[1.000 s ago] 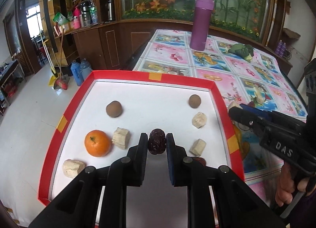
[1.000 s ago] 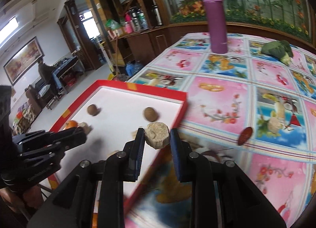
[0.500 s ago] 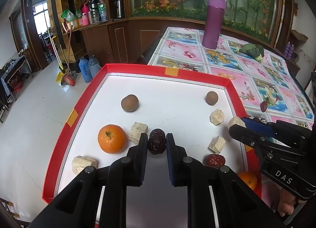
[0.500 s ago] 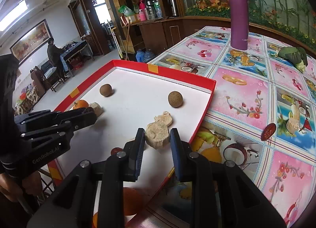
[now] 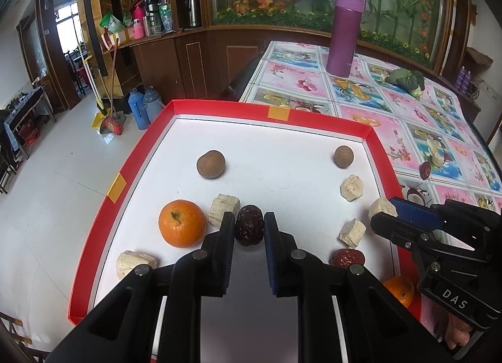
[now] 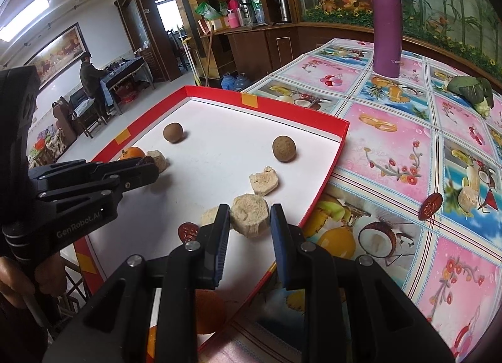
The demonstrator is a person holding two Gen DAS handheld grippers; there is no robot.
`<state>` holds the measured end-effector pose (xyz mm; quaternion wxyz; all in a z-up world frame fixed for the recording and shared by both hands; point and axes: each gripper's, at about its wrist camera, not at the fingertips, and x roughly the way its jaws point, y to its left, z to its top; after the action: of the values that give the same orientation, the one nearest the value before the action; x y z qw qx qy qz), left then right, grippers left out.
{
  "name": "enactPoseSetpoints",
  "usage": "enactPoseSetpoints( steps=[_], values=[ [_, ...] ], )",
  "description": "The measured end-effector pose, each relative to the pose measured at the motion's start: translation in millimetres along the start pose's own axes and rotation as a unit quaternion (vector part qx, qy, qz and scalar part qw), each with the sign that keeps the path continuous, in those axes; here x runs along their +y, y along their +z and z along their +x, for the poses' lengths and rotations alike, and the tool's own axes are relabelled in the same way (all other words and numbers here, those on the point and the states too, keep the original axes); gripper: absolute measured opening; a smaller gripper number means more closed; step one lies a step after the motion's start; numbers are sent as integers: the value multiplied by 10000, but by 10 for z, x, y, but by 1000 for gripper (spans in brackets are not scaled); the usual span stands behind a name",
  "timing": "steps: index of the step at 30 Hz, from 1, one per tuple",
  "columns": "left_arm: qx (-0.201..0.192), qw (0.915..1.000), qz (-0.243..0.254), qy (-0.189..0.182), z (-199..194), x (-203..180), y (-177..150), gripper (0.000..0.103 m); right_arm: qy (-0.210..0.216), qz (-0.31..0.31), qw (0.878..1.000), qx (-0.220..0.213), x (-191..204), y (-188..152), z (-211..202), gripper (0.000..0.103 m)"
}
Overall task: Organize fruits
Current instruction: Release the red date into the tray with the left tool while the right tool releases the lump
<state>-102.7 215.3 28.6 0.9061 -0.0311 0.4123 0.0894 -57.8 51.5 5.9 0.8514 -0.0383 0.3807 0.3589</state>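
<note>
My left gripper (image 5: 248, 218) is shut on a dark red date (image 5: 249, 231), low over the white floor of the red-rimmed tray (image 5: 277, 111). An orange (image 5: 182, 223) and a beige chunk (image 5: 223, 209) lie just to its left. My right gripper (image 6: 249, 210) is shut on a beige fruit chunk (image 6: 250, 217) above the tray's right side, near the rim (image 6: 326, 181). In the left wrist view the right gripper (image 5: 384, 214) sits at that rim. Two brown round fruits (image 5: 210, 164) (image 5: 344, 157) lie farther back.
More beige chunks (image 5: 352, 187) (image 5: 352, 232) (image 5: 135, 264) and a red date (image 5: 347, 257) lie in the tray. A second orange (image 5: 399, 290) sits by the right rim. On the flowered tablecloth are a loose date (image 6: 429, 203), a purple flask (image 6: 386, 16) and a green vegetable (image 6: 470, 86).
My right gripper has carried the beige chunk from beside the tray's edge to above its right side. My left gripper still holds the date and has drawn back slightly.
</note>
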Motion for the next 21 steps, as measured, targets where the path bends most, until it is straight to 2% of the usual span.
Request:
enactPoseSetpoints(
  steps=[15,20,21],
  values=[
    [134,9994,153,283,40,-99,9,18,-38,-132,9999,95,50,-6,-14,31],
    [166,9993,117,327,33,-88,7,28,52,-213,9997,142,93,-7,-34,43],
    [188,9992,85,344,36,-76,6,33,78,-228,9996,149,100,-7,-46,44]
  ],
)
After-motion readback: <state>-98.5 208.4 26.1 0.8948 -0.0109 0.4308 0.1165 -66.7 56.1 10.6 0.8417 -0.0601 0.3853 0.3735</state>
